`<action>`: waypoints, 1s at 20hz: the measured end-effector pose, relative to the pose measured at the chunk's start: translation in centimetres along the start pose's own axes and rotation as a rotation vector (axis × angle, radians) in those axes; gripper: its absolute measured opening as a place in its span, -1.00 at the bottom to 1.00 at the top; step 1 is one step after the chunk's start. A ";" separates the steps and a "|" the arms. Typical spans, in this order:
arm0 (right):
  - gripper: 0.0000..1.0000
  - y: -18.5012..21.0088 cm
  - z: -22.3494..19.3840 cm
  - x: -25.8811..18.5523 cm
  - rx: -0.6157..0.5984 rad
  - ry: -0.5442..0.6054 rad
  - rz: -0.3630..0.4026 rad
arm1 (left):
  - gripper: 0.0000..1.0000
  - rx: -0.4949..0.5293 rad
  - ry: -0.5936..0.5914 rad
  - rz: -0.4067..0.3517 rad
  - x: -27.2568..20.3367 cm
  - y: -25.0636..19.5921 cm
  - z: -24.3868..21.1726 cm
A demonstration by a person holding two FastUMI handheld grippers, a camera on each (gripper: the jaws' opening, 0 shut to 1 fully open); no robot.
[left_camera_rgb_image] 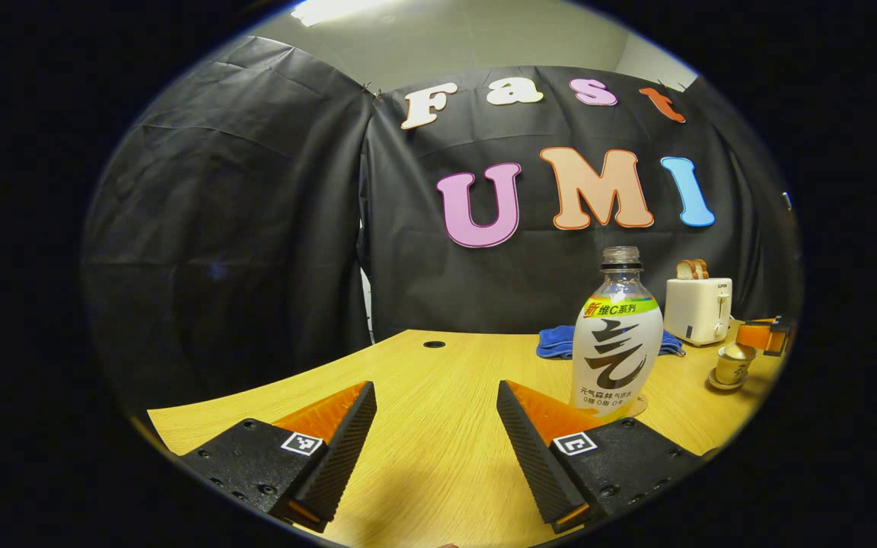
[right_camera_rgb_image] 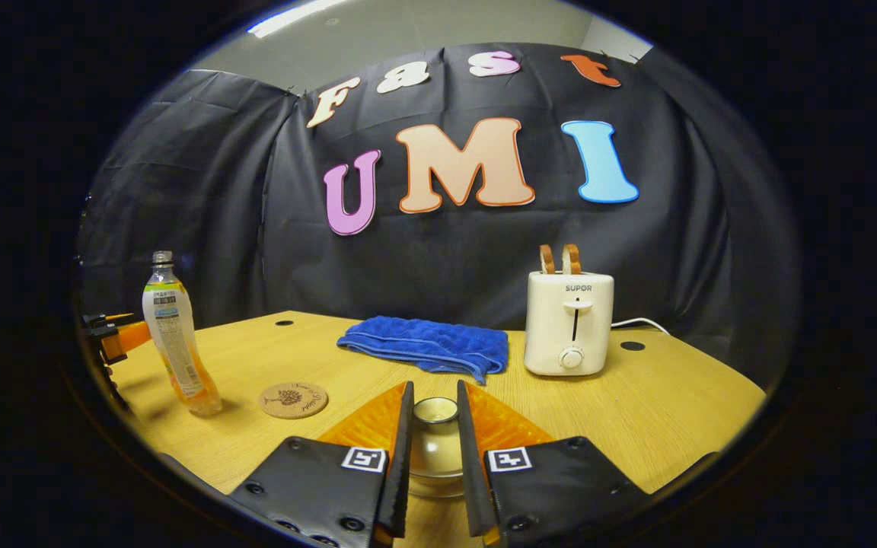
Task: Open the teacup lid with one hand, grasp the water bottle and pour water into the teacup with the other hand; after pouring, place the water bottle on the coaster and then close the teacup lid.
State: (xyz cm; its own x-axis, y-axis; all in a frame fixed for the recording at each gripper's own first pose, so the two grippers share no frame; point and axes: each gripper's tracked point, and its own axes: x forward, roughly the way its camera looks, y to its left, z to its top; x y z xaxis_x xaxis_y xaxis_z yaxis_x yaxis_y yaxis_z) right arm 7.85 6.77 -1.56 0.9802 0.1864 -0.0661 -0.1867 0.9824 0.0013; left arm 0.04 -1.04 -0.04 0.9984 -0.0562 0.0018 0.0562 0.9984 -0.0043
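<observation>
The clear water bottle [left_camera_rgb_image: 617,342], uncapped and with a white label, stands upright just past my left gripper's right finger. My left gripper [left_camera_rgb_image: 435,388] is open wide over bare table, and the bottle is outside its gap. In the right gripper view the bottle [right_camera_rgb_image: 176,342] stands at far left, with the round cork coaster [right_camera_rgb_image: 293,399] lying flat a little to its right. My right gripper [right_camera_rgb_image: 435,388] is closed in on the teacup lid [right_camera_rgb_image: 436,412], both fingers against its knob. The lid rests on the cream teacup [right_camera_rgb_image: 434,457]. The teacup [left_camera_rgb_image: 734,365] shows far right in the left gripper view.
A folded blue towel [right_camera_rgb_image: 427,346] lies mid-table, and a white toaster [right_camera_rgb_image: 568,323] holding two bread slices stands to its right. The wooden table [right_camera_rgb_image: 682,411] has cable holes near its back edge. The booth's black cloth wall closes off the rear.
</observation>
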 end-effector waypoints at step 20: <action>-0.31 -4.4 0.9 -7.1 0.003 -0.064 -0.131 | 0.87 -0.006 -0.005 -0.234 -3.2 -4.7 0.1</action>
State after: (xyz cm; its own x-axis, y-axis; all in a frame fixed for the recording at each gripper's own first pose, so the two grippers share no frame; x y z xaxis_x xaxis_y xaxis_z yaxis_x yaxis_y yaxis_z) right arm 1.72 1.16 -0.19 0.9984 0.0570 -0.0022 -0.0570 0.9984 -0.0002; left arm -3.38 -5.53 0.12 0.9581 -0.2861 0.0085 0.2862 0.9581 -0.0094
